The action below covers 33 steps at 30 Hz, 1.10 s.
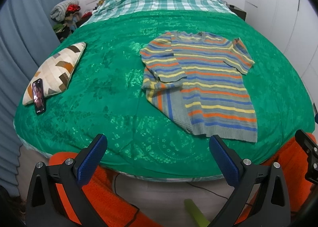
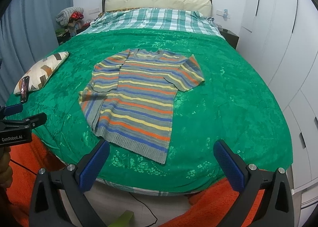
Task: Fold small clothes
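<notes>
A small striped knit sweater (image 1: 206, 80) in grey, orange, yellow and blue lies flat on the green bedspread (image 1: 111, 87), neck toward the headboard; it also shows in the right wrist view (image 2: 139, 95). Its left side and left sleeve are folded in over the body; the right sleeve lies spread out. My left gripper (image 1: 158, 143) is open and empty, held back over the bed's foot edge, near the sweater's hem. My right gripper (image 2: 162, 151) is open and empty, just short of the hem. The left gripper's side also shows in the right wrist view (image 2: 23, 115).
A patterned cushion (image 1: 57, 70) lies at the bed's left edge with a phone (image 1: 39, 95) leaning on it. Checked sheet (image 1: 163, 0) and headboard lie at the far end. Curtain left, white wardrobe (image 2: 288, 48) right. Orange rug (image 2: 214, 203) and a cable on the floor.
</notes>
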Each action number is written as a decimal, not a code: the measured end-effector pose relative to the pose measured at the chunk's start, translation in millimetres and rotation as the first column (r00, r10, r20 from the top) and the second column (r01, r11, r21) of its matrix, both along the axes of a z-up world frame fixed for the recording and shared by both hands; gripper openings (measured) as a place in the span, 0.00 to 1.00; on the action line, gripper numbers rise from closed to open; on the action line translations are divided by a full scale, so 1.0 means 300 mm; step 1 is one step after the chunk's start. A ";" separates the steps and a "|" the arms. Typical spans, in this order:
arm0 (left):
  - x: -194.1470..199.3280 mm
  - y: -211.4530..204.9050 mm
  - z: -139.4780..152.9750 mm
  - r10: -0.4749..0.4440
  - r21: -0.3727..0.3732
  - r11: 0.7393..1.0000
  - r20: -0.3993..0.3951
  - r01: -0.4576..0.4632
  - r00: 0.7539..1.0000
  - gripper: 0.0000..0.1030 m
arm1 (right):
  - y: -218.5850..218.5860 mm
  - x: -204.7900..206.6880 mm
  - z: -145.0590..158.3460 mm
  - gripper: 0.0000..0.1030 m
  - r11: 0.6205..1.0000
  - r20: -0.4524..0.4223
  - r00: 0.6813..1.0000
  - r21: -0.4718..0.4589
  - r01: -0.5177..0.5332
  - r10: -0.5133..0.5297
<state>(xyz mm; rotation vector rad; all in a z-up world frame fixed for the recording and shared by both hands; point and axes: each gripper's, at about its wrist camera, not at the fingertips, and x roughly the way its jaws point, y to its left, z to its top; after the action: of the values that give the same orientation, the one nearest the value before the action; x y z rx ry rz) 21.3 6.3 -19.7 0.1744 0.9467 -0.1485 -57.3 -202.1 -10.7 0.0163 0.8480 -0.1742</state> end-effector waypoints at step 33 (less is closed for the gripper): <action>0.002 0.000 -0.041 -0.005 0.024 1.000 -0.015 0.006 1.000 0.99 | 0.009 0.015 -0.031 1.00 1.000 -0.024 1.000 0.003 0.004 -0.004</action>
<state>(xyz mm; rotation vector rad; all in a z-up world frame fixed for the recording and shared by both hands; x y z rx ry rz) 21.8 6.3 -31.9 0.1984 0.9634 -0.1435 -53.0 -199.3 -20.0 0.0191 0.8720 -0.1769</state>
